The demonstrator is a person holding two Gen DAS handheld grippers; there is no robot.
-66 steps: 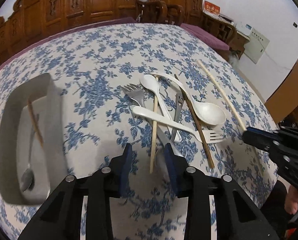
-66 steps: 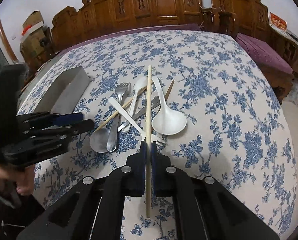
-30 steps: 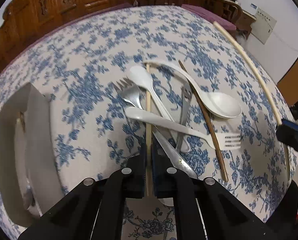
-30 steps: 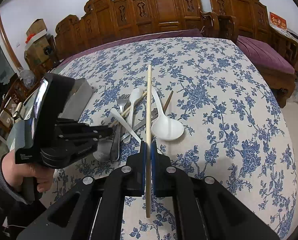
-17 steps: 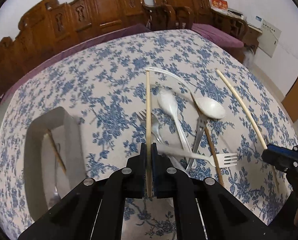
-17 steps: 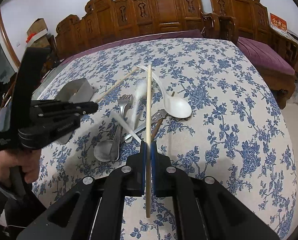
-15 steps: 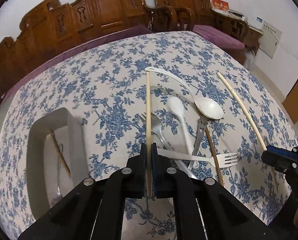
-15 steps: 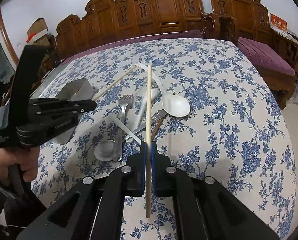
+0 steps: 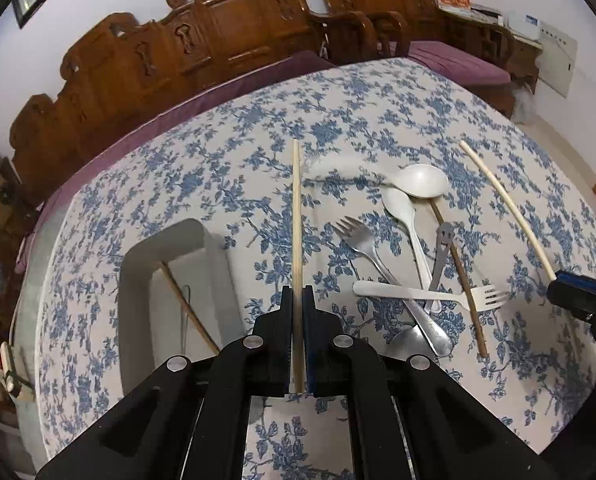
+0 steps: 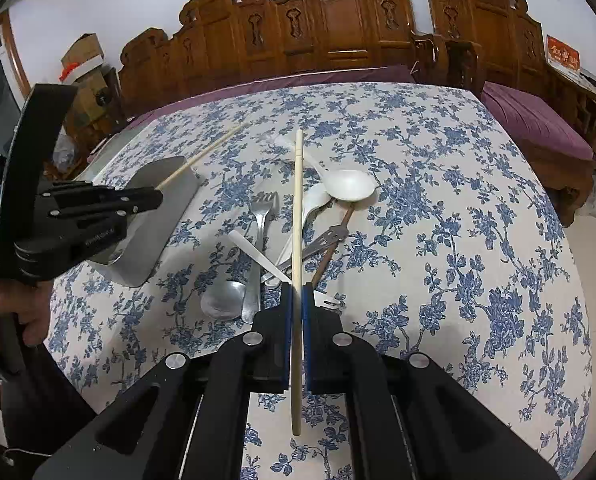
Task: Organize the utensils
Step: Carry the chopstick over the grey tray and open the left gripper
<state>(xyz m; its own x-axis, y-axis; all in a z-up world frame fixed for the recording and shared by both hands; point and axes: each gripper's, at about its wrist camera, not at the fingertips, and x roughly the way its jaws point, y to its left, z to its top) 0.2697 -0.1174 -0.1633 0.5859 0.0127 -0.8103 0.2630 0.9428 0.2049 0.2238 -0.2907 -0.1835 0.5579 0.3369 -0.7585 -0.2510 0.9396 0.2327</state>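
Note:
My left gripper point(image 9: 296, 300) is shut on a light wooden chopstick point(image 9: 296, 216) and holds it above the table, just right of the grey metal tray point(image 9: 137, 276). The tray holds a brown chopstick point(image 9: 185, 308). My right gripper point(image 10: 296, 296) is shut on a cream chopstick point(image 10: 297, 208) above the utensil pile. The pile has a white ladle spoon point(image 9: 420, 180), a white plastic spoon point(image 9: 402, 216), a metal fork point(image 9: 362, 240), a white plastic fork point(image 9: 426, 294), a brown chopstick point(image 9: 464, 288) and a metal spoon point(image 10: 222, 300). The left gripper also shows in the right wrist view point(image 10: 153, 196).
The table has a blue floral cloth point(image 10: 458, 200). Carved wooden chairs point(image 10: 330, 20) line its far side. A purple cushioned seat point(image 10: 538, 120) stands at the right. The tray also shows in the right wrist view point(image 10: 153, 220) at the left.
My left gripper closed on the light chopstick, lifted it out of the pile and moved left toward the tray. The white ladle spoon shifted in the pile. My right gripper kept its chopstick.

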